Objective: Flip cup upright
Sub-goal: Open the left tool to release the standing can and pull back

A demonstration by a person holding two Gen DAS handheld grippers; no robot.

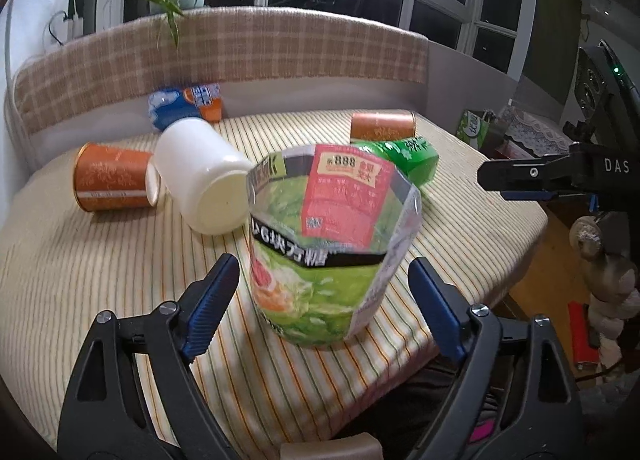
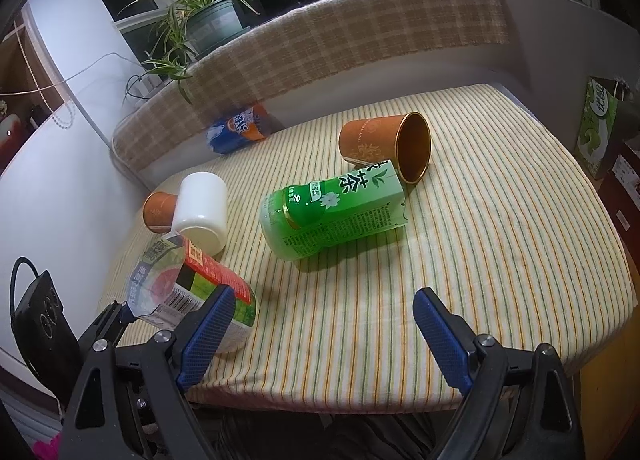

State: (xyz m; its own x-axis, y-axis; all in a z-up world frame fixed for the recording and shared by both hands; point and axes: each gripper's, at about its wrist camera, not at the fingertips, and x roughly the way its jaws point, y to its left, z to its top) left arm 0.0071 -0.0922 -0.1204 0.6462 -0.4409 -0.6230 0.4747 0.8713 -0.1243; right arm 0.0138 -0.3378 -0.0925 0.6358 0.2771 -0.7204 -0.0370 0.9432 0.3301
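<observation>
A cut-off green-label plastic cup [image 1: 328, 244] stands upright near the front edge of the striped table [image 1: 100, 260], its open top up. My left gripper [image 1: 324, 292] is open, its blue pads on either side of the cup and apart from it. The same cup shows at lower left in the right wrist view [image 2: 192, 292]. My right gripper [image 2: 320, 336] is open and empty above the table's front edge [image 2: 360, 372]. It also shows at the right of the left wrist view [image 1: 520, 179].
Lying on their sides: a white cup [image 1: 204, 179], an orange cup [image 1: 112, 179], a second orange cup [image 2: 388, 143], a green tea bottle-cup [image 2: 332, 211], and a blue-orange cup [image 1: 184, 103] by the checked back cushion [image 1: 240, 47]. A plant [image 2: 200, 15] stands behind.
</observation>
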